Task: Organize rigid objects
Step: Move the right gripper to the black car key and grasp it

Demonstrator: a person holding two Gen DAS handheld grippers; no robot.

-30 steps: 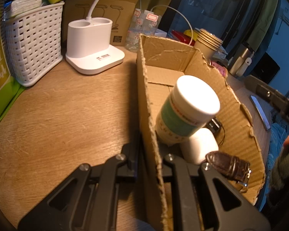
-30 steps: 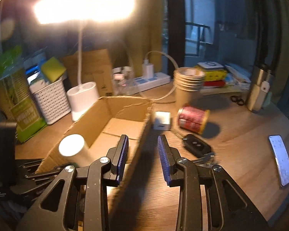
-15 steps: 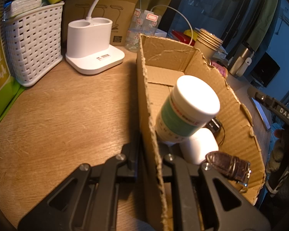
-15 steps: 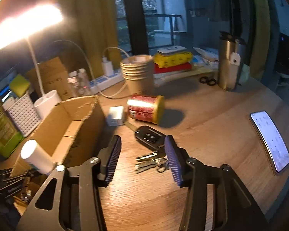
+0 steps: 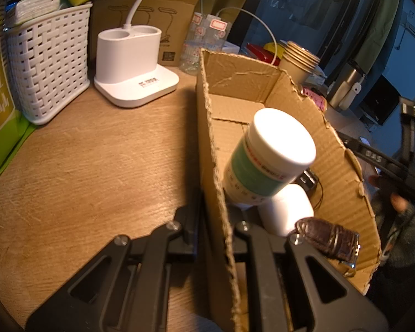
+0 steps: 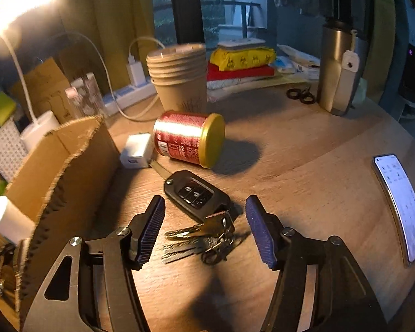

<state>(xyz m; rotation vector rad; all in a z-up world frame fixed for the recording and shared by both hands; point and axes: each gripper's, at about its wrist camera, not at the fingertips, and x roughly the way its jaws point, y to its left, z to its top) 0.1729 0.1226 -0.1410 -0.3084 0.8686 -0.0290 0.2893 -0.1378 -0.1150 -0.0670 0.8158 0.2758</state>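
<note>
My left gripper (image 5: 211,227) is shut on the left wall of a cardboard box (image 5: 207,149). Inside the box are a white-capped bottle with a green label (image 5: 268,157), a smaller white bottle (image 5: 287,210), a brown watch strap (image 5: 329,238) and a small dark item. My right gripper (image 6: 204,227) is open, its blue pads on either side of a black car key with a key bunch (image 6: 199,196) on the wooden table. Behind the keys lie a red can with a gold lid (image 6: 188,141) and a white charger cube (image 6: 137,150), beside the box (image 6: 58,166).
A phone (image 6: 401,204) lies at the right. A stack of paper cups (image 6: 179,77), a steel flask (image 6: 337,66), scissors (image 6: 300,95) and yellow and red packets stand at the back. A white basket (image 5: 47,61) and a lamp base (image 5: 132,63) stand left of the box.
My right gripper swung right from over the box, came down over the car keys and opened wider. My left gripper stayed clamped on the box wall.
</note>
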